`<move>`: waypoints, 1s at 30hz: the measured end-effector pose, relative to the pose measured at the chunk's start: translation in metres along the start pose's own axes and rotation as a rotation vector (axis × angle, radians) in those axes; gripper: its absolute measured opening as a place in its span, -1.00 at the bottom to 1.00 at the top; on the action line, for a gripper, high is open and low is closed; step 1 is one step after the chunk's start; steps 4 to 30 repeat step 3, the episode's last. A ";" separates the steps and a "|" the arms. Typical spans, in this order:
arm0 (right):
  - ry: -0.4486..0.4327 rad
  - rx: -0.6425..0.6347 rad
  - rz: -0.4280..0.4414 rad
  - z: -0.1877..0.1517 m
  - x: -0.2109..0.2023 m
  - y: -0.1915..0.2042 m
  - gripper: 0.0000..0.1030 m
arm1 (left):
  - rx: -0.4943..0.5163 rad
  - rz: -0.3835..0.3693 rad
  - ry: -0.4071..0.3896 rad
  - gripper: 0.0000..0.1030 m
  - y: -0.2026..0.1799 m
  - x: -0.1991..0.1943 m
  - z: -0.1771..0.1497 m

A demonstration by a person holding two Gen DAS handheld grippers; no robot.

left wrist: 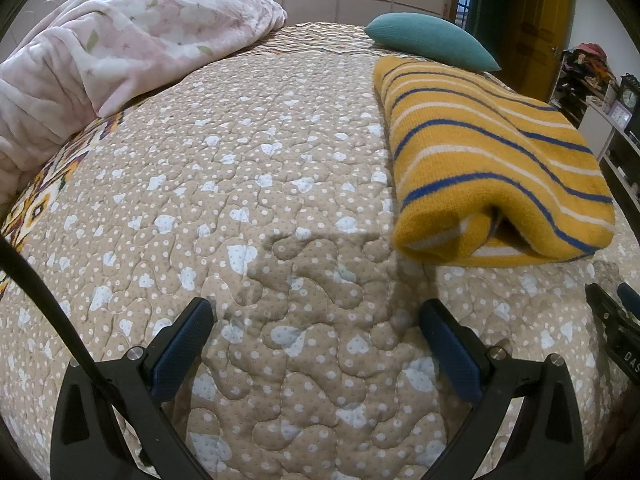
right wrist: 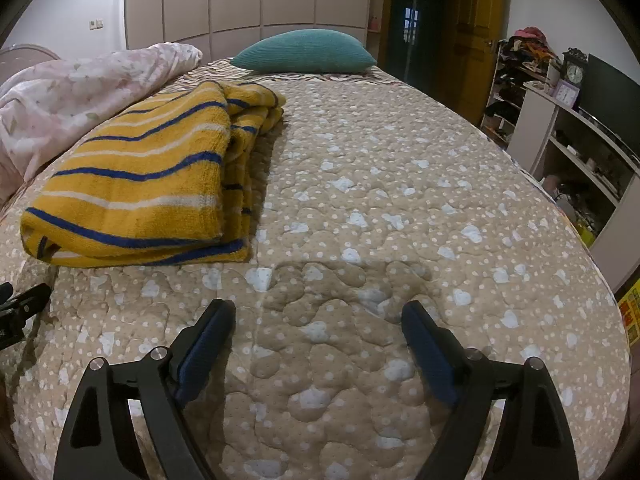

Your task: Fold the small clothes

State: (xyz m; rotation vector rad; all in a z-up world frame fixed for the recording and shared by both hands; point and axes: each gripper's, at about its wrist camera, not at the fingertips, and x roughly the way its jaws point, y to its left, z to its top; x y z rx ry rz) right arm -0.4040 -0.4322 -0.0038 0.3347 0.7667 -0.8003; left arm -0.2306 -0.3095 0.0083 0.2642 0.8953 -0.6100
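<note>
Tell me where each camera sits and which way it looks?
Left wrist: sits on the left claw, looks down along the bed quilt; striped yellow sweater lies to its right; both open fingers show.
Right wrist: sits on the right claw, same way; sweater to its left; open fingers show.
Shared: sweater, teal pillow, pink blanket.

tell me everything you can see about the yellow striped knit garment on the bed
The mustard-yellow knit garment with blue and white stripes looks thick and soft. It is folded into a compact, layered rectangle, with one rolled fold edge facing the cameras. It lies flat on the beige quilted bedspread, near the teal cushion. Neither gripper touches it.
</note>
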 end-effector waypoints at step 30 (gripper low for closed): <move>-0.001 0.001 0.001 0.000 0.000 0.000 0.77 | 0.000 0.001 0.000 1.00 0.000 0.000 0.000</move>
